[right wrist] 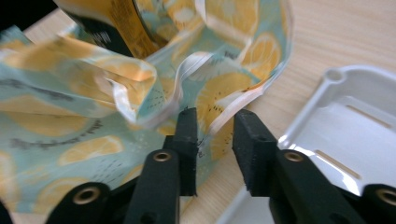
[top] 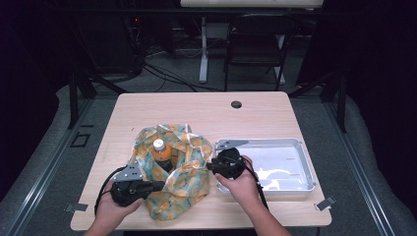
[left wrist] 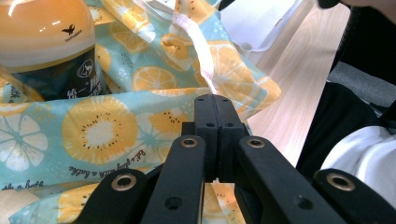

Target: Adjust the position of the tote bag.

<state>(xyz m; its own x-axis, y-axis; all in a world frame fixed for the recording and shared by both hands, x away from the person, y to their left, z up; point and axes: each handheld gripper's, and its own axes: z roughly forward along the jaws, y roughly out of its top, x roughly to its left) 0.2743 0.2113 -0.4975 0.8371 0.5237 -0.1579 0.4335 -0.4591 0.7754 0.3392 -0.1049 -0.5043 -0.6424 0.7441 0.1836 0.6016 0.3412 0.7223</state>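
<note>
A teal bag [top: 189, 184] printed with orange citrus slices lies at the table's front middle, its mouth open around an upright orange drink bottle [top: 161, 152] with a white cap. My left gripper [top: 160, 185] comes in from the left, and its jaws are shut on the bag's near rim. In the left gripper view, the left gripper [left wrist: 215, 98] pinches the pale hem, with the bottle [left wrist: 42, 37] just behind. My right gripper [top: 210, 166] is at the bag's right rim. In the right gripper view, the right gripper [right wrist: 215, 116] stands open with the bag's edge [right wrist: 224, 112] loose between its fingers.
A shiny metal tray [top: 295, 143] sits right of the bag with nothing in it, and its corner [right wrist: 345, 77] is close beside my right gripper. The wooden table [top: 196, 108] has a cable hole [top: 236, 104] at the back. A chair [top: 255, 44] stands beyond it.
</note>
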